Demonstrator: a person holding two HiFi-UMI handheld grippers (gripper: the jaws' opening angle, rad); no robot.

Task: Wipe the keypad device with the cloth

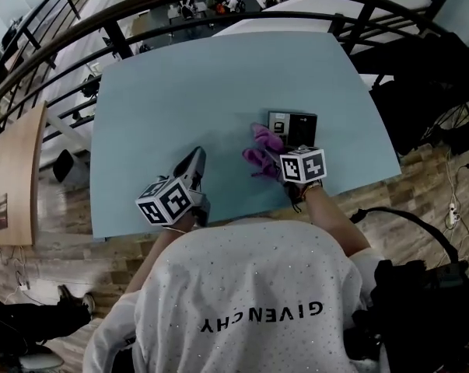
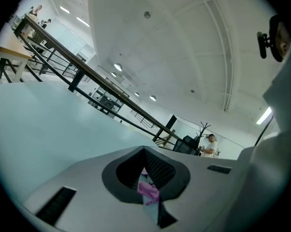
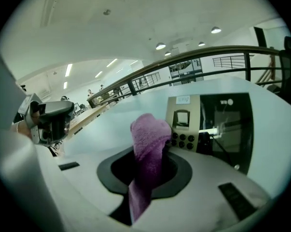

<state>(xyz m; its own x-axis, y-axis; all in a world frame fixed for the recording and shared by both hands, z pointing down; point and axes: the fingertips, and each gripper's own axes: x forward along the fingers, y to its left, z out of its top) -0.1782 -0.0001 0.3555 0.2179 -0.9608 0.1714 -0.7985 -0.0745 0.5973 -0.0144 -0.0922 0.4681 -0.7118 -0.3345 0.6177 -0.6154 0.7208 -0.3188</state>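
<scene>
The keypad device (image 1: pixel 292 124), a black and beige box with round buttons, lies on the light blue table (image 1: pixel 180 92) right of centre. A purple cloth (image 1: pixel 261 150) hangs just in front of its near left corner, and my right gripper (image 1: pixel 271 158) is shut on it. In the right gripper view the cloth (image 3: pixel 149 144) stands up between the jaws, touching the left edge of the keypad device (image 3: pixel 208 124). My left gripper (image 1: pixel 196 162) rests on the table to the left, jaws together with nothing held. A sliver of the cloth (image 2: pixel 148 191) shows past them in the left gripper view.
A black railing (image 1: pixel 218 6) curves around the table's far side. A wooden desk (image 1: pixel 12 177) stands to the left, and black bags and cables (image 1: pixel 428 92) lie on the floor to the right. The person's white shirt (image 1: pixel 250 301) covers the table's near edge.
</scene>
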